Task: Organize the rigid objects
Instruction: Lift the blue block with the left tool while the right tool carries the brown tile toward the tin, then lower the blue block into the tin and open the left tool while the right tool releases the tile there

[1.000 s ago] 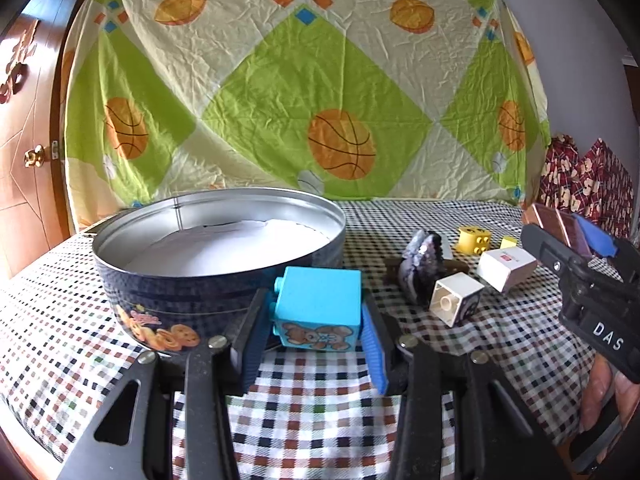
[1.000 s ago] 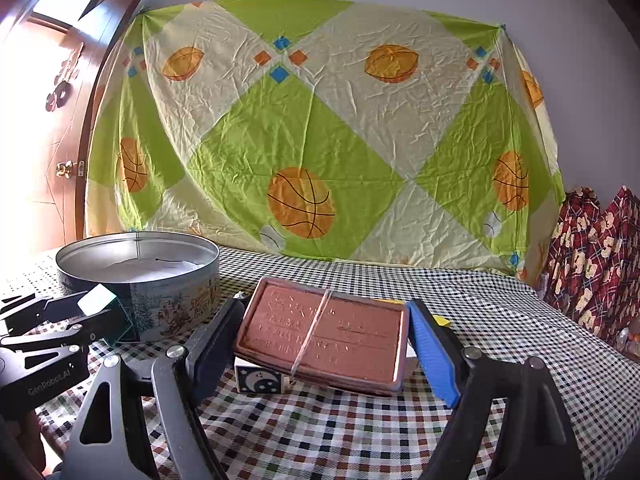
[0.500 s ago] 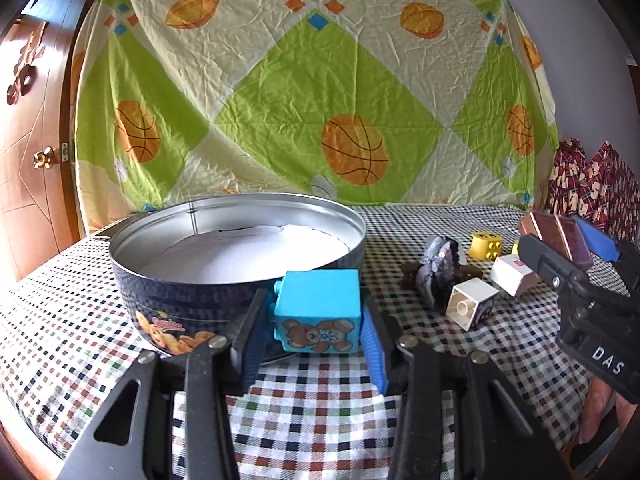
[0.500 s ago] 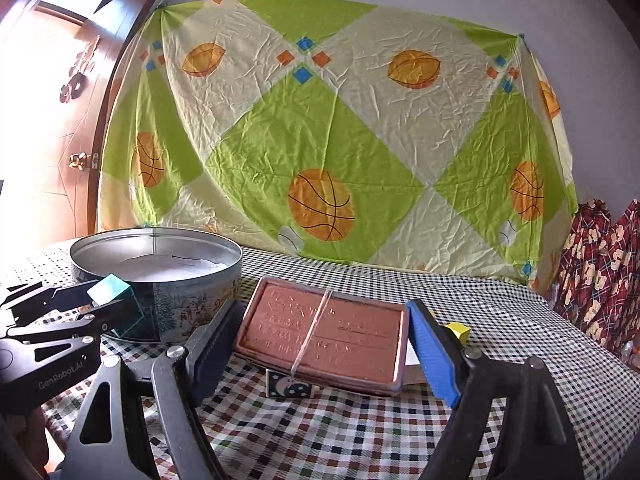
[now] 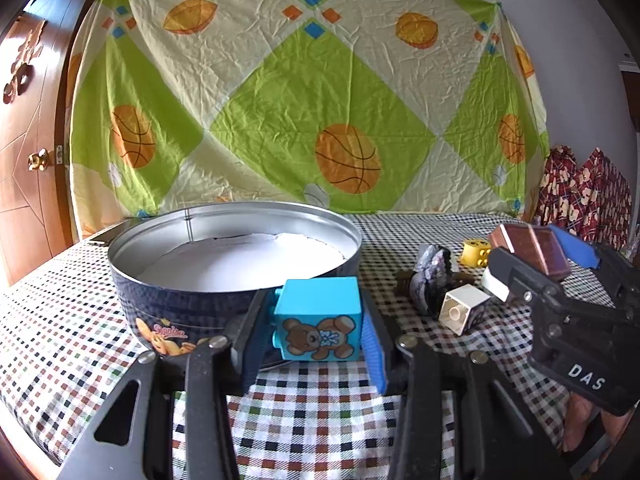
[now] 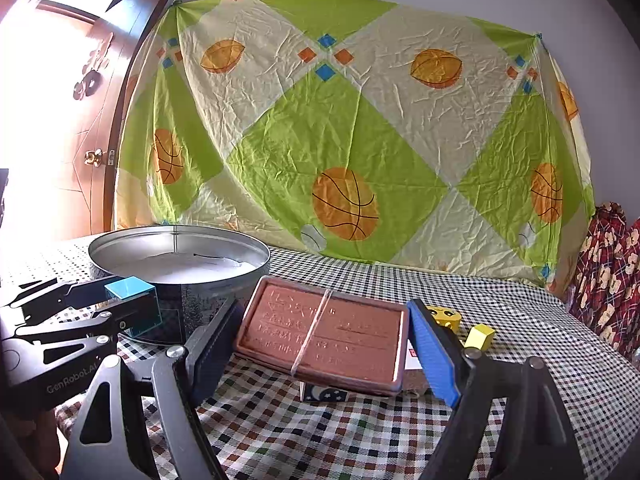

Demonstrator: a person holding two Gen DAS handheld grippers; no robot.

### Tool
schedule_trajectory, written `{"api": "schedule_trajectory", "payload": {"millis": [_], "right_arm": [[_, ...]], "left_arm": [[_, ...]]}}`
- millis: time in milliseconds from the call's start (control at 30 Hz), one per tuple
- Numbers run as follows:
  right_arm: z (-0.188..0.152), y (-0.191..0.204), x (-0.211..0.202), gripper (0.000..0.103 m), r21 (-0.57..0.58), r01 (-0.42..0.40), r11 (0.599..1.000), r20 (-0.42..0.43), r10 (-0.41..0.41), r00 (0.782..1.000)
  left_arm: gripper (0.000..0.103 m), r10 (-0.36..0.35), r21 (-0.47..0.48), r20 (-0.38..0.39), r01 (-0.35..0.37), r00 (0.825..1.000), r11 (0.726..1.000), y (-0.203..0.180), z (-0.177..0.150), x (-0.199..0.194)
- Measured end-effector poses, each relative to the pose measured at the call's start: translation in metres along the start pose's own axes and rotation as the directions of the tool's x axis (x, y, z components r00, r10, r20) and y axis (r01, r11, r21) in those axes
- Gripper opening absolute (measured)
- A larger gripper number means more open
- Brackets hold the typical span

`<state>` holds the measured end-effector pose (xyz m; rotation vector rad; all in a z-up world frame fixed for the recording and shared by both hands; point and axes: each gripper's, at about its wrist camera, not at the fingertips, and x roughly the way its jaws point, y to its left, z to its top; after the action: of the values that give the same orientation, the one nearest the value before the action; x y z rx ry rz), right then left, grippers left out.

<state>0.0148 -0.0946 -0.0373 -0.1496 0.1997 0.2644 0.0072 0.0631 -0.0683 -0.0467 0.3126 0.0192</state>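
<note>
Blue block: left wrist view; the blue block (image 5: pixel 318 320) with its bear picture sits pinched between the left gripper (image 5: pixel 316 332) pads.
Tin from left jaws: the round tin (image 5: pixel 176 312) stands straight ahead and a little left, rim above the block, so I'd guess a lift over the wall comes next.
Leftovers: white block (image 5: pixel 464 308) and yellow block (image 5: pixel 474 252) lie to the right on the checked cloth (image 5: pixel 60 320).
Brown slab: right wrist view; the right gripper (image 6: pixel 320 340) clamps the brown slab (image 6: pixel 320 336) by its short ends, long axis crosswise between the jaws.
Nearer hand: the left, just beside the tin wall.
</note>
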Motion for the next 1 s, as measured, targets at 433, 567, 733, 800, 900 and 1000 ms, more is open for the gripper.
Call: {"api": "schedule_trajectory", "payload": {"millis": [433,567,733,800,900,1000], "right_arm": [[0.0,0.004,0.003,0.083,-0.006,-0.019,1.0,0.001,0.019,1.0],[0.0,0.008,0.002,0.083,-0.011,-0.027,1.0,0.005,0.027,1.0],[0.0,0.011,0.002,0.083,-0.011,-0.04,0.999,0.007,0.04,0.999],[0.0,0.013,0.002,0.083,-0.017,-0.046,0.999,0.01,0.046,0.999],[0.001,0.016,0.001,0.083,-0.022,-0.056,0.998,0.016,0.056,0.998],[0.0,0.021,0.001,0.083,-0.033,-0.065,0.997,0.022,0.066,0.998]], "left_arm": [[0.042,0.04,0.026,0.066,-0.041,0.997,0.999,0.003,0.006,-0.005],[0.042,0.026,0.038,0.111,-0.03,0.993,0.999,0.004,0.007,-0.012],[0.042,0.008,0.011,0.123,-0.009,0.992,1.0,0.011,0.008,-0.013],[0.042,0.016,0.018,0.139,-0.018,0.99,1.0,0.012,0.009,-0.016],[0.042,0.024,0.019,0.148,-0.027,0.989,0.999,0.014,0.012,-0.017],[0.042,0.038,0.011,0.147,-0.04,0.988,0.999,0.018,0.013,-0.017]]}}
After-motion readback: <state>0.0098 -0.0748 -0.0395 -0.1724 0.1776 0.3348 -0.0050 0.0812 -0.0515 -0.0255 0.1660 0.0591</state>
